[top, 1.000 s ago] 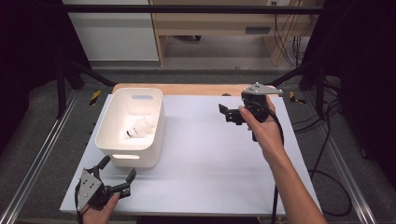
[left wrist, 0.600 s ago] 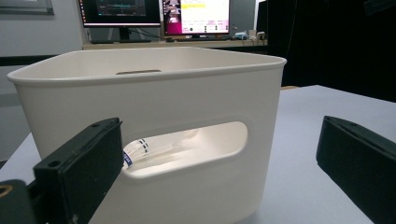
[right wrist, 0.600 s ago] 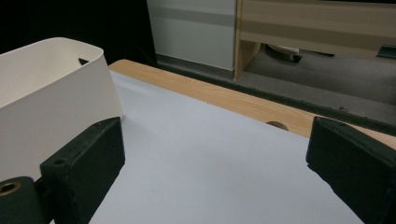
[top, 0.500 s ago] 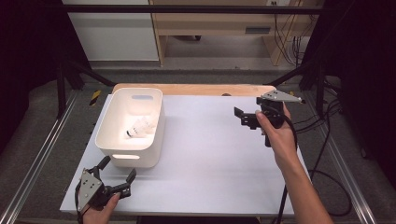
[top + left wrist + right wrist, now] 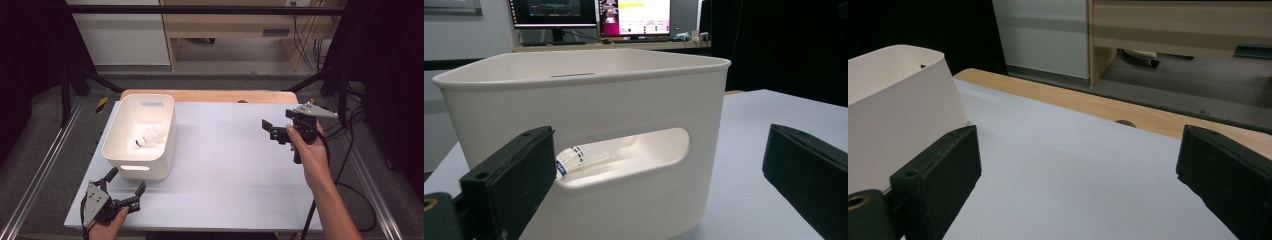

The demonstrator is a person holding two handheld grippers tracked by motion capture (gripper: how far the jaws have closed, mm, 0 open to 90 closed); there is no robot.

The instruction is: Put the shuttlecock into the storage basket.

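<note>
Bin [image 5: 125, 150] on white table [image 5: 225, 170]

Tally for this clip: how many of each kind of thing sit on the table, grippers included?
White bin: 1
Shuttlecock inside the bin: 1
Grippers, both open: 2, the left gripper and the right gripper
Total: 4

The white bin [image 5: 120, 150] stands on the left half of the table [image 5: 230, 165], just ahead of the left gripper [image 5: 122, 192], blocking a straight push forward. To its right, bare tabletop runs across to the right gripper [image 5: 270, 129].
</note>
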